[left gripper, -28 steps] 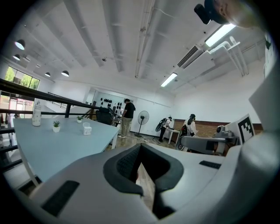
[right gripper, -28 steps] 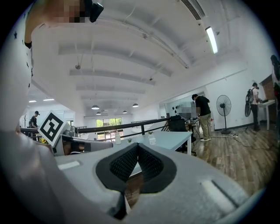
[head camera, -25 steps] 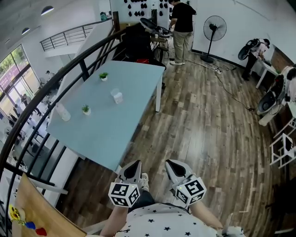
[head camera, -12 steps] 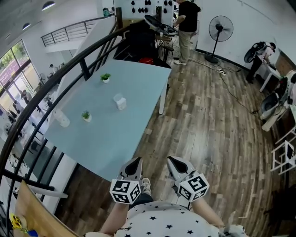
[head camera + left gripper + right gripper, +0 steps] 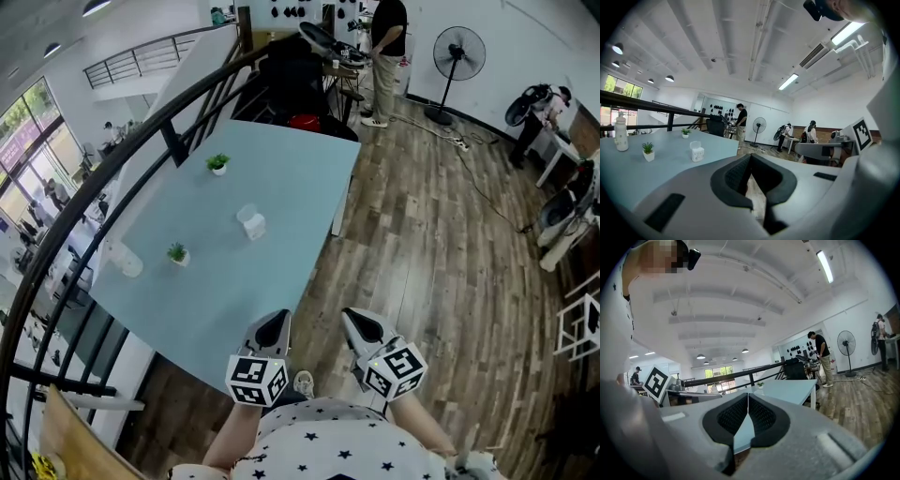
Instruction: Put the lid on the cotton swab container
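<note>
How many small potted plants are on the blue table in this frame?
2. The far potted plant stands toward the far end of the table; the near potted plant sits closer, left of the clear container. None appears hidden.

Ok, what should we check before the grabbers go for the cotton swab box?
1. Left gripper empty: ok.
2. Right gripper empty: ok.
3. Fingers open for a grab: not ok, both pairs are shut.
4. Cotton swab container upright on the table: ok.
5. Where the lid is: cannot tell, too small.
6. Grippers near the container: not ok, both are at the table's near end, well short of it.
</note>
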Demonstrator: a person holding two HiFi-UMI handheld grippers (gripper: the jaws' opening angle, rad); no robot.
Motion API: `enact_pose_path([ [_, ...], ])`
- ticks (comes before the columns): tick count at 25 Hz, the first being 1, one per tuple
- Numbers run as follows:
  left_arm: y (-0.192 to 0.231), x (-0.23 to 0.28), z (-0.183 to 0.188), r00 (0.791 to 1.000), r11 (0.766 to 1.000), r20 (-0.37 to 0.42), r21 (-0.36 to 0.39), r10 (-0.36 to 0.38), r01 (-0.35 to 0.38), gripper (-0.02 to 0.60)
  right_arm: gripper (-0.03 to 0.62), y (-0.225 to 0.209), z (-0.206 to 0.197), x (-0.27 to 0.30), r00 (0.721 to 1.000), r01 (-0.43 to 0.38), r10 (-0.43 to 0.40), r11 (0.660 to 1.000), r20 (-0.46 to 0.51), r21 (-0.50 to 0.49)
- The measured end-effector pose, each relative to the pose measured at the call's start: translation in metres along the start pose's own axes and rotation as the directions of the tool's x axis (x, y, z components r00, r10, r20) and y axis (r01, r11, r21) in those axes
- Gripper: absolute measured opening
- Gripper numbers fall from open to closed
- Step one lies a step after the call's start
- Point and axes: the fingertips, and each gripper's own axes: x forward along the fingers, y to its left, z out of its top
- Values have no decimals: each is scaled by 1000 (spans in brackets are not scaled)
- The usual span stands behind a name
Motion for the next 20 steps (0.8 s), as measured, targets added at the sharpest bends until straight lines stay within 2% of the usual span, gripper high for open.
enact_pose_path([
  [8, 41, 44, 13, 999, 999, -21, -13, -32, 32, 14, 59, -26, -3, 59, 999, 3, -1, 999, -49, 39],
  [9, 46, 49, 12, 999, 999, -27, -14, -37, 37, 65, 73, -28, -5, 65, 999, 3, -1, 999, -55, 42],
  [10, 51, 53, 12, 999, 999, -31, -13, -42, 41, 84, 82, -30, -6, 72, 998, 2, 0, 999, -60, 42],
  [16, 70, 70, 14, 997, 998, -39, -24, -67, 66, 162, 168, -41, -10, 104, 995, -4, 9, 999, -99, 46],
  [20, 89, 79, 16, 999, 999, -48, -44, -24, 22, 214, 201, -48, -6, 125, 993, -9, 15, 999, -120, 49],
])
